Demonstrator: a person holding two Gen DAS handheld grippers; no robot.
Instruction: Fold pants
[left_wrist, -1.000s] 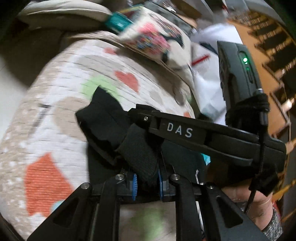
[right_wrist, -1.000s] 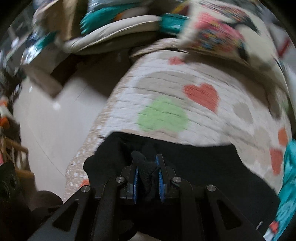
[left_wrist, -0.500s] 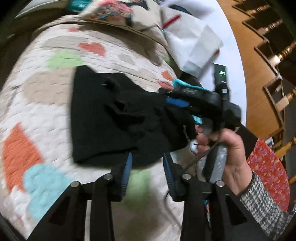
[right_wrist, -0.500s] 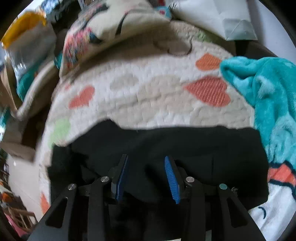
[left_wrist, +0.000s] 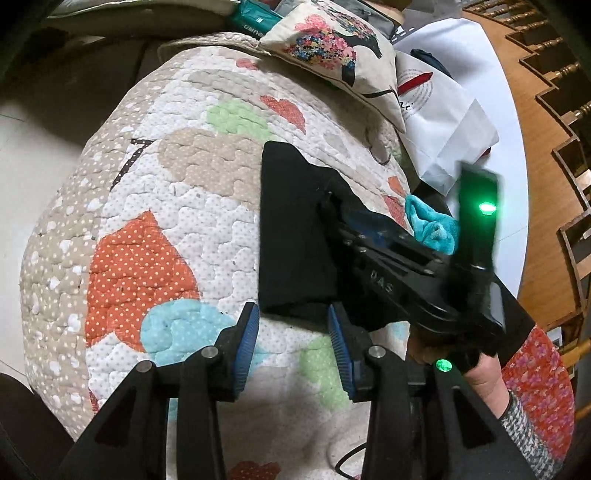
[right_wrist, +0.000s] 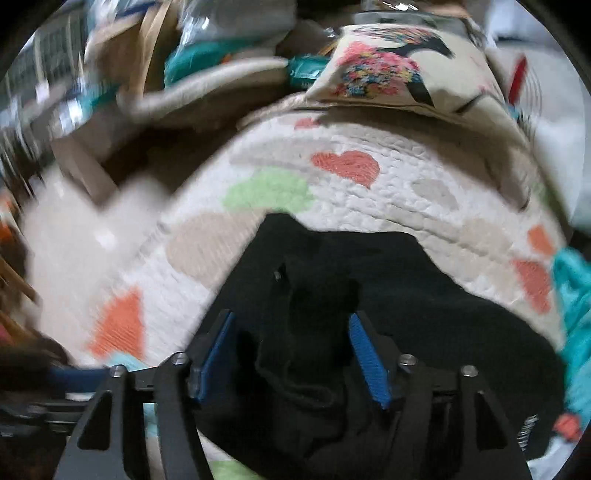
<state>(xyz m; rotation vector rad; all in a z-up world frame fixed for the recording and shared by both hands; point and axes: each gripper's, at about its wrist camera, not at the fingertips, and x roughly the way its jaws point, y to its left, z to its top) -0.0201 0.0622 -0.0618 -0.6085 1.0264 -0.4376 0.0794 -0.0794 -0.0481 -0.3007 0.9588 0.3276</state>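
Since the black pants (left_wrist: 291, 236) are soft and limp, pinch a folded edge; left gripper (left_wrist: 291, 345) open and empty; right gripper (right_wrist: 291, 354) — jaws apart astride bunched cloth, just closing.

Home: heart quilt (left_wrist: 207, 206), printed cushion (left_wrist: 332, 48)

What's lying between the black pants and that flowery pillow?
Nothing but bare heart-patterned quilt separates the pants and the pillow, clearest in the left wrist view.
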